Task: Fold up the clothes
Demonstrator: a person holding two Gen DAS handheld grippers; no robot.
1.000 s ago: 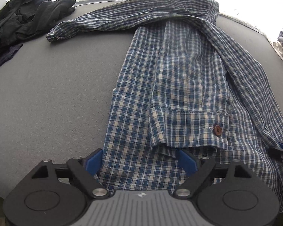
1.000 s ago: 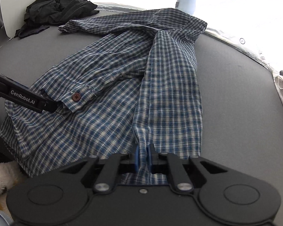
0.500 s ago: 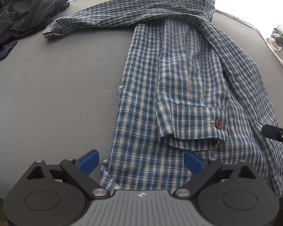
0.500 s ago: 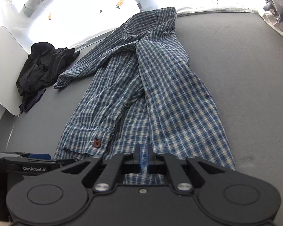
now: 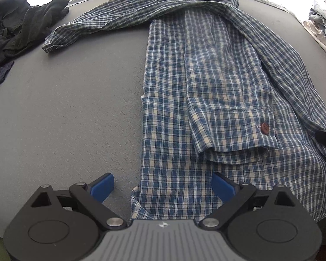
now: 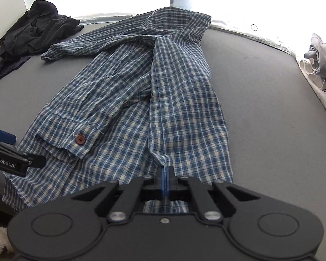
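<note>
Grey and flat, the table top [image 5: 65,113] filled most of both views, with bright white light behind its far edge. A blue and white checked shirt [image 5: 206,100] was spread on it. Its long line ran from the collar at the far edge down to the hem at the near edge, right under both grippers. 1 sleeve was folded over the body, and its cuff [image 5: 232,128] with 1 brown button [image 5: 264,128] lay near the hem. The other sleeve [image 5: 110,19] was stretched out sideways toward a pile of dark clothes [image 5: 17,26]. More pale clothes [image 6: 321,63] were heaped at the other side.

The left gripper [image 5: 163,187] was held wide open, with nothing pinched. The near left corner of the hem lay between its blue pads, so this hand was judged to be the nearer 1 for that corner. The right gripper [image 6: 165,174] was shut tight on the shirt, with a ridge of cloth near the hem's right part caught between its pads. Its jaws had just been closing.

The next move was judged to be a lift of the hem up toward the collar, along the shirt's long line.

The words "GenRobot.AI" could be read on the side of the left gripper in the right wrist view. No other writing could be made out.
</note>
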